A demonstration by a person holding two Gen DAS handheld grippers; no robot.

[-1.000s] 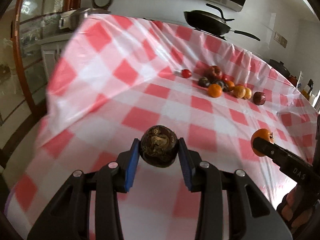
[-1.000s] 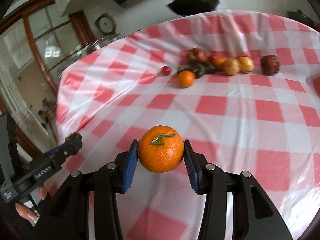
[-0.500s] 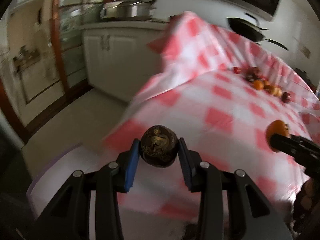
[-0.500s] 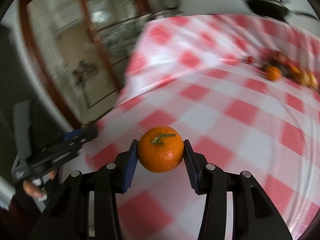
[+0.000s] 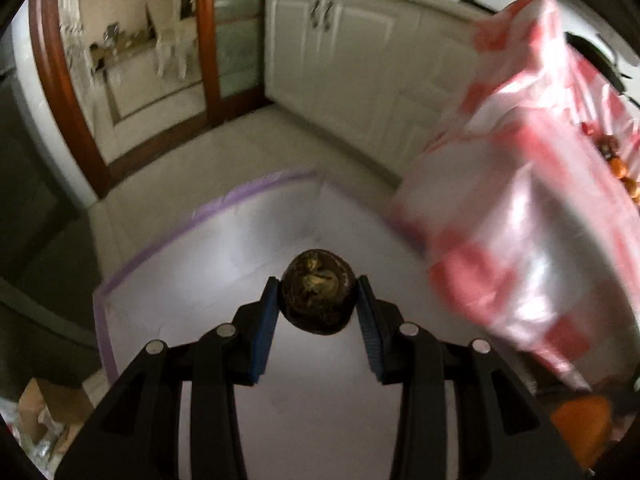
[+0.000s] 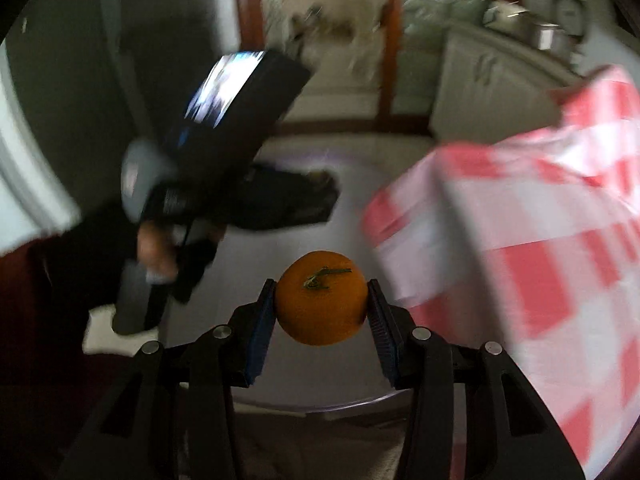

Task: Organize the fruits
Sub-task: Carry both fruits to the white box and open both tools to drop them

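both grippers swung off table (image 5: 540,220), over floor (image 5: 240,240)

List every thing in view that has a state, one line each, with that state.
Left tongs: shut on the dark brown fruit.
Right tongs: shut on the orange, stem facing the camera.
Cabinet doors: closed.
Checked tablecloth: draped over the table edge, blurred.
Fruit pile: resting on the tablecloth.
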